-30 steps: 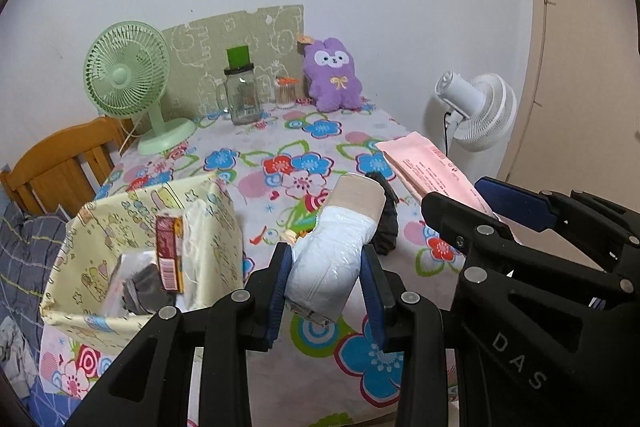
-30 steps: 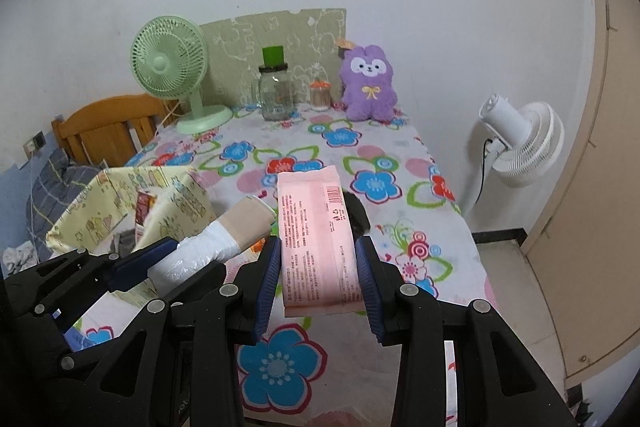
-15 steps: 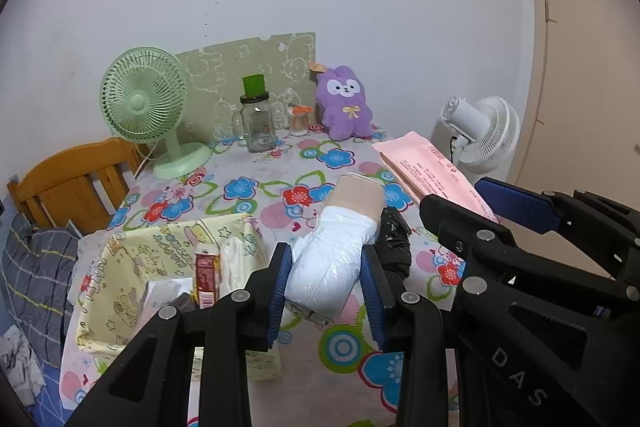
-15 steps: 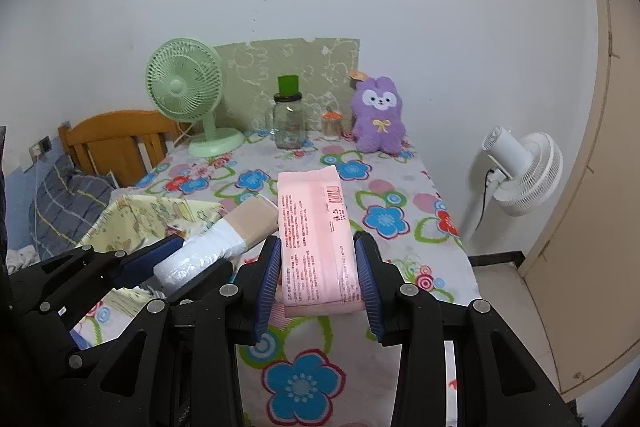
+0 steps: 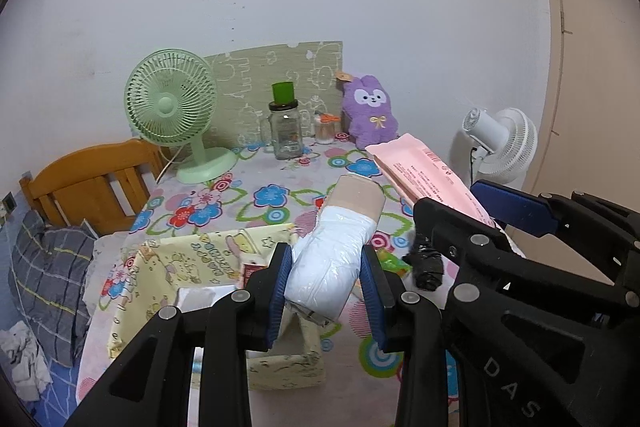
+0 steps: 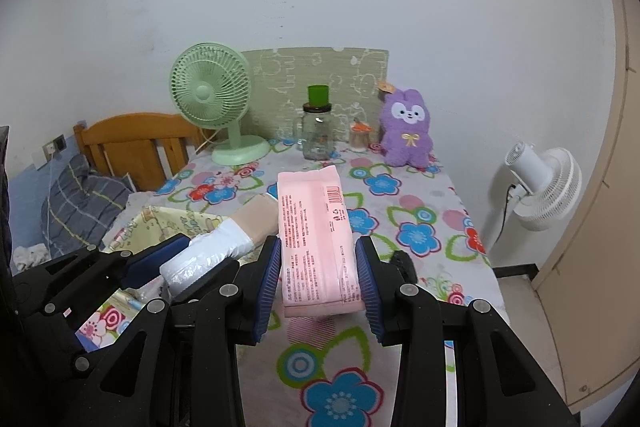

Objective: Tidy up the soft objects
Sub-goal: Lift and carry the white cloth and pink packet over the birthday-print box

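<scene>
My left gripper (image 5: 326, 281) is shut on a white plastic-wrapped roll with a beige end (image 5: 340, 247), held in the air over the near edge of the yellow cartoon-print fabric box (image 5: 188, 263). My right gripper (image 6: 318, 277) is shut on a flat pink tissue pack (image 6: 314, 227), lifted above the flowered table. Each view shows the other gripper beside it: the pink tissue pack (image 5: 424, 179) at the right, the white roll (image 6: 216, 255) at the left. A purple plush bunny (image 5: 370, 117) sits at the table's far end. A small black bundle (image 5: 426, 263) lies on the cloth.
On the flowered tablecloth (image 6: 416, 227) stand a green desk fan (image 5: 176, 115), a glass jar with a green lid (image 5: 284, 131) and a small jar (image 5: 326, 129). A wooden chair (image 5: 96, 183) with grey plaid cloth stands left. A white floor fan (image 6: 540, 183) stands right.
Both grippers have risen and drawn back from the table with their loads. The fabric box and table now sit lower and farther in both views.
</scene>
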`<state>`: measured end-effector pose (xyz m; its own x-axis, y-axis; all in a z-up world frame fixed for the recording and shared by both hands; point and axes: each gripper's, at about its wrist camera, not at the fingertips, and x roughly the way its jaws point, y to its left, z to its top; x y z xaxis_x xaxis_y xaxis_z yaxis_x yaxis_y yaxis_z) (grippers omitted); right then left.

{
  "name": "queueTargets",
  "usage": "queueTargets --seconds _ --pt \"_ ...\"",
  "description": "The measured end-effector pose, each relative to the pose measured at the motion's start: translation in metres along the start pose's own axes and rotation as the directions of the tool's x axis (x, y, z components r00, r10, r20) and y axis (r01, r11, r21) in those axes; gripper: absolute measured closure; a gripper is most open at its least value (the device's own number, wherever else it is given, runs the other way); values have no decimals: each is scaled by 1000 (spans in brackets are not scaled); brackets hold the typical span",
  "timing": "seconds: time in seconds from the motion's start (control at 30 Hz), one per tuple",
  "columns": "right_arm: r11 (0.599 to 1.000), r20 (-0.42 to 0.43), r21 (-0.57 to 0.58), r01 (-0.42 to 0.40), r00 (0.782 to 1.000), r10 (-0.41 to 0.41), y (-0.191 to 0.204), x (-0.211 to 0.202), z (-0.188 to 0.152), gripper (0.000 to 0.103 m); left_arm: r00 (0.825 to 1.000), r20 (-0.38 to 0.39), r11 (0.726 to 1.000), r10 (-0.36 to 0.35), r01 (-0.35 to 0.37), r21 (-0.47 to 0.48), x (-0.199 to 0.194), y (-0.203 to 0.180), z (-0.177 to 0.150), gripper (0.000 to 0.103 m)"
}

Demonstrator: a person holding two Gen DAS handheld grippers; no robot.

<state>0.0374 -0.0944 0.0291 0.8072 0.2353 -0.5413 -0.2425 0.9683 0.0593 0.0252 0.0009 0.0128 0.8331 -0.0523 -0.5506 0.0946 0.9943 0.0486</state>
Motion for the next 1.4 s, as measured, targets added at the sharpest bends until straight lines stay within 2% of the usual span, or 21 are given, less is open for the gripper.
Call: queueTargets --seconds 0.87,1.4 --pt "991 -53 -44 -125 991 122 72 57 7 61 992 -51 991 115 -118 -62 24 79 -16 68" --pt "975 -122 -60 -215 971 207 108 92 -5 61 974 -128 976 184 -197 -97 47 117 -39 68"
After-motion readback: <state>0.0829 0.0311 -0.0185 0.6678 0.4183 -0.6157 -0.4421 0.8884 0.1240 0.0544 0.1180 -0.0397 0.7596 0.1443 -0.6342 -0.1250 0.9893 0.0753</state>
